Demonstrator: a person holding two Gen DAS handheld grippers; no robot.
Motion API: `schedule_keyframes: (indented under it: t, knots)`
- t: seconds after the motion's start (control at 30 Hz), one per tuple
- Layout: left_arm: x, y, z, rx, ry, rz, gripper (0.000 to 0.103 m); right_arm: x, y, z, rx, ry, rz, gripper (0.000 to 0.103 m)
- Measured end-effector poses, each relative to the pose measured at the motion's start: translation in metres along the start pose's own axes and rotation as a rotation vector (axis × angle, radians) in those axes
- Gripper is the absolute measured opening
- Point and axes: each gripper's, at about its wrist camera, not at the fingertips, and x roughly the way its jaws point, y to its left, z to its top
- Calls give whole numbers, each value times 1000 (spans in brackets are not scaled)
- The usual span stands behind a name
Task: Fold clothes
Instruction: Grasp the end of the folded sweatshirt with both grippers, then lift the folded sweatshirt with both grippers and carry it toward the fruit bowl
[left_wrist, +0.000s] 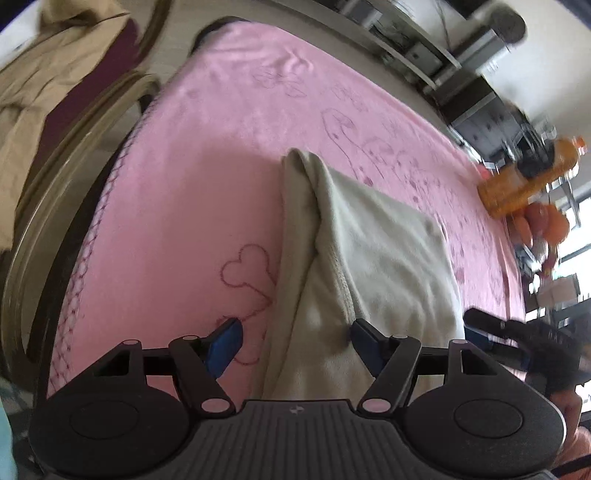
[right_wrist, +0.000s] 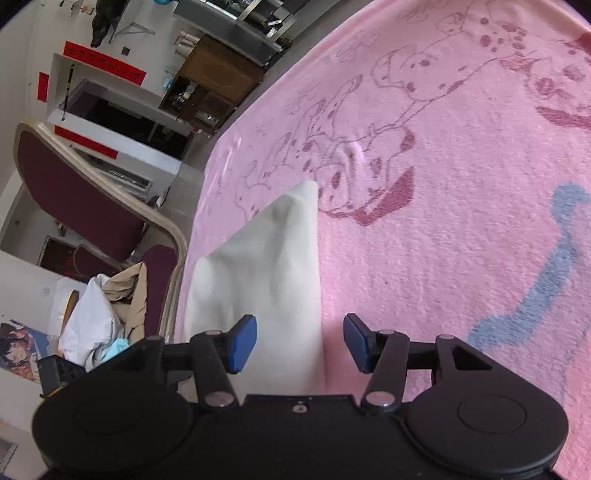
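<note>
Two grippers stand over a pink fleece blanket (left_wrist: 192, 206) printed with spotted dogs and bone outlines, which covers the work surface. No container proper is in view; the seat of a maroon padded chair with a pale curved frame (right_wrist: 77, 195) holds a loose pile of beige and white clothes (right_wrist: 107, 306).

The task item is a cream-white soft garment (left_wrist: 373, 251), folded into a long narrow strip. It lies flat on the blanket. One side shows a doubled layer with a stitched hem edge, and the far end tapers to a rounded point.

The left gripper (left_wrist: 295, 341) has its blue pads apart, with the garment between them but not pinched. The right gripper (right_wrist: 300, 341) is likewise parted and holds nothing; the garment's edge lies under the gap. An orange plastic bottle (left_wrist: 524, 177) lies at the blanket's far edge.
</note>
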Motion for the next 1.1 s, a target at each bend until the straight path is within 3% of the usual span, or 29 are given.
schedule_keyframes:
  t: [0.2, 0.47, 0.53, 0.6, 0.67, 0.73, 0.87, 1.1]
  knots:
    - [15, -3, 12, 50, 24, -97, 64, 9, -7, 2, 49, 22, 60, 44]
    - [36, -2, 27, 22, 0, -231, 73, 20, -22, 7, 122, 36, 171, 41]
    - [37, -6, 25, 5, -15, -219, 68, 24, -15, 5, 83, 20, 165, 41]
    - [31, -11, 20, 1, -37, -171, 48, 26, -8, 4, 58, 3, 137, 41]
    - [22, -16, 15, 4, -61, -112, 27, 27, 0, 2, 35, -16, 92, 30]
    - [9, -27, 8, 21, -97, -70, 23, 21, 15, -5, -34, -47, 33, 22]
    - [-35, -67, -19, 142, -217, 2, 22, -10, 61, -24, -177, -119, -51, 21]
    - [-102, -147, -61, 251, -367, -61, 22, -122, 98, -49, -248, -258, -44, 20]
